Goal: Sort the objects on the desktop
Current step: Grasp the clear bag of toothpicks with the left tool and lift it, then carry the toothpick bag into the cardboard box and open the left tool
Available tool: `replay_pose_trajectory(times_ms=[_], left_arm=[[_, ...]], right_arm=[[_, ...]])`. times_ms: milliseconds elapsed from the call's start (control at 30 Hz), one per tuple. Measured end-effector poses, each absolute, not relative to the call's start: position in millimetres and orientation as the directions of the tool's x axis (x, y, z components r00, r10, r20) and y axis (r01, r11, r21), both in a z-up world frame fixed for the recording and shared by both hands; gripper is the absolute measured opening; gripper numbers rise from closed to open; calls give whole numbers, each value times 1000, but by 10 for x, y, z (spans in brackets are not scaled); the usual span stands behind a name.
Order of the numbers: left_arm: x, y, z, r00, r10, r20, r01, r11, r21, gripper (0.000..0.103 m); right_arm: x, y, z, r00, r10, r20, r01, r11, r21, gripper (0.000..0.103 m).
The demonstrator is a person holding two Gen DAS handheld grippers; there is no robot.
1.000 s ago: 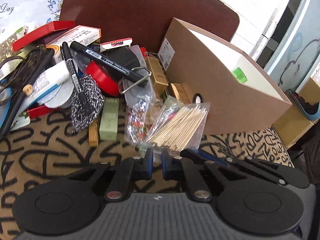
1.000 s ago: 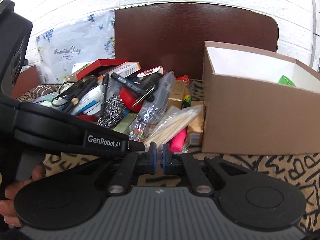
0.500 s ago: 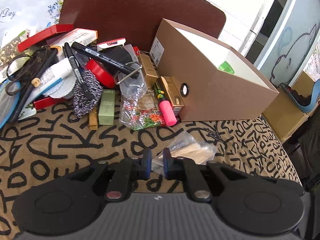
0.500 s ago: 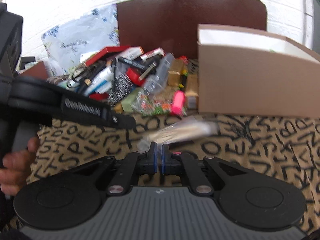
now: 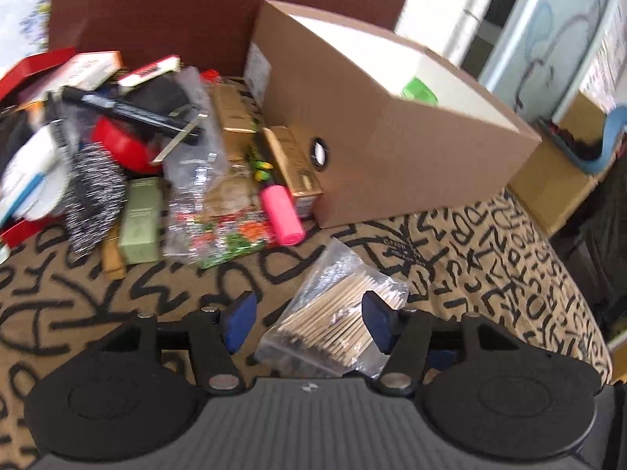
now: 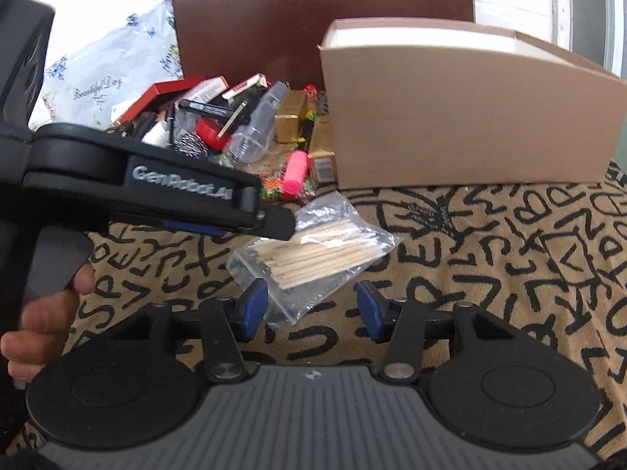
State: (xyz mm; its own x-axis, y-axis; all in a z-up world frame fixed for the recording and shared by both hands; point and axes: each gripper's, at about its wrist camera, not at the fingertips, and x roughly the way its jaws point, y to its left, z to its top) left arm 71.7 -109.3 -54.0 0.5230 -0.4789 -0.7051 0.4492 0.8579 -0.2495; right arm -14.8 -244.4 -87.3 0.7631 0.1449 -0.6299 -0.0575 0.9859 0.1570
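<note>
A clear bag of wooden sticks [image 5: 333,313] lies on the letter-print cloth, pulled clear of the clutter pile. My left gripper [image 5: 308,323] straddles its near end. Its jaws are opening, with the right pad [image 5: 378,323] at the bag's edge and the left pad apart from it. My right gripper [image 6: 310,309] is also opening, and only the corner of the bag [image 6: 313,250] lies between its blue pads, unpressed. In the right wrist view the left gripper [image 6: 274,221] reaches in from the left over the bag. The brown cardboard box [image 5: 392,149] [image 6: 470,117] stands behind.
A pile left of the box holds a pink highlighter [image 5: 282,215], a bead bag [image 5: 219,235], a red tape roll [image 5: 121,149], markers and small boxes. A green object [image 5: 419,92] lies inside the box. The table edge [image 5: 588,333] runs at the right. A hand [image 6: 39,313] holds the left gripper's handle.
The stick bag came out of the pile toward the front, carried in the shut left gripper. Both grippers have since opened, and the bag now rests on the cloth.
</note>
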Motion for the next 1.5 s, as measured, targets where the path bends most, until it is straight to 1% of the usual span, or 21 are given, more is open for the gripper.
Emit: replay_pose_trajectory(times_ms=[133, 200, 267, 300, 333, 367, 433, 500, 567, 600, 700, 800, 867, 933, 1100, 1233, 1333, 1500], left_arm=[[829, -1221, -625, 482, -480, -733, 475, 846, -242, 62], [838, -1257, -625, 478, -483, -734, 494, 838, -229, 59], [837, -1286, -619, 462, -491, -739, 523, 823, -219, 52], [834, -1297, -620, 451, -496, -742, 538, 814, -218, 44], [826, -1305, -620, 447, -496, -744, 548, 810, -211, 40], [823, -1311, -621, 444, -497, -745, 553, 807, -208, 37], [813, -1311, -618, 435, -502, -747, 560, 801, -212, 29], [802, -1317, -618, 438, -501, -747, 562, 801, -207, 28], [792, -1322, -626, 445, -496, -746, 563, 803, -198, 27], [788, -1326, -625, 449, -492, -746, 559, 806, -195, 24], [766, -1310, -606, 462, -481, -745, 545, 817, -189, 21], [706, -1256, -562, 470, -484, -738, 531, 823, -202, 19], [661, -1220, -515, 479, -492, -728, 517, 828, -219, 19], [597, -1192, -439, 494, -496, -714, 507, 832, -227, 19], [415, -1171, -180, 546, -516, -660, 511, 829, -226, 19], [302, -1205, 105, 597, -537, -596, 526, 823, -214, 19], [300, -1248, 305, 626, -549, -554, 536, 819, -205, 19], [399, -1364, 582, 656, -563, -503, 551, 813, -190, 19]], right_arm=[[-113, -2493, -911, 765, 158, -624, -50, 981, 187, 52], [-85, -2498, -928, 769, 159, -620, -49, 981, 190, 52], [-54, -2497, -938, 772, 159, -615, -54, 981, 187, 52], [-40, -2498, -943, 773, 161, -613, -57, 981, 186, 52], [-24, -2495, -947, 774, 161, -612, -60, 981, 182, 52], [-11, -2490, -950, 775, 161, -611, -63, 982, 178, 52], [10, -2478, -953, 776, 160, -610, -68, 983, 172, 52], [21, -2475, -950, 777, 162, -608, -74, 983, 168, 52], [30, -2479, -948, 776, 168, -608, -84, 983, 165, 49], [31, -2478, -947, 776, 171, -607, -88, 983, 164, 47], [16, -2461, -927, 777, 182, -602, -103, 981, 164, 31], [-28, -2430, -896, 777, 190, -600, -122, 981, 153, 26], [-66, -2420, -867, 781, 190, -595, -124, 981, 151, 20], [-117, -2404, -816, 791, 192, -581, -129, 981, 148, 17], [-284, -2408, -586, 828, 194, -526, -145, 980, 134, 17], [-375, -2461, -336, 867, 187, -461, -154, 982, 109, 17], [-388, -2526, -139, 894, 182, -409, -161, 983, 86, 17], [-275, -2676, 136, 921, 170, -352, -162, 985, 51, 17]])
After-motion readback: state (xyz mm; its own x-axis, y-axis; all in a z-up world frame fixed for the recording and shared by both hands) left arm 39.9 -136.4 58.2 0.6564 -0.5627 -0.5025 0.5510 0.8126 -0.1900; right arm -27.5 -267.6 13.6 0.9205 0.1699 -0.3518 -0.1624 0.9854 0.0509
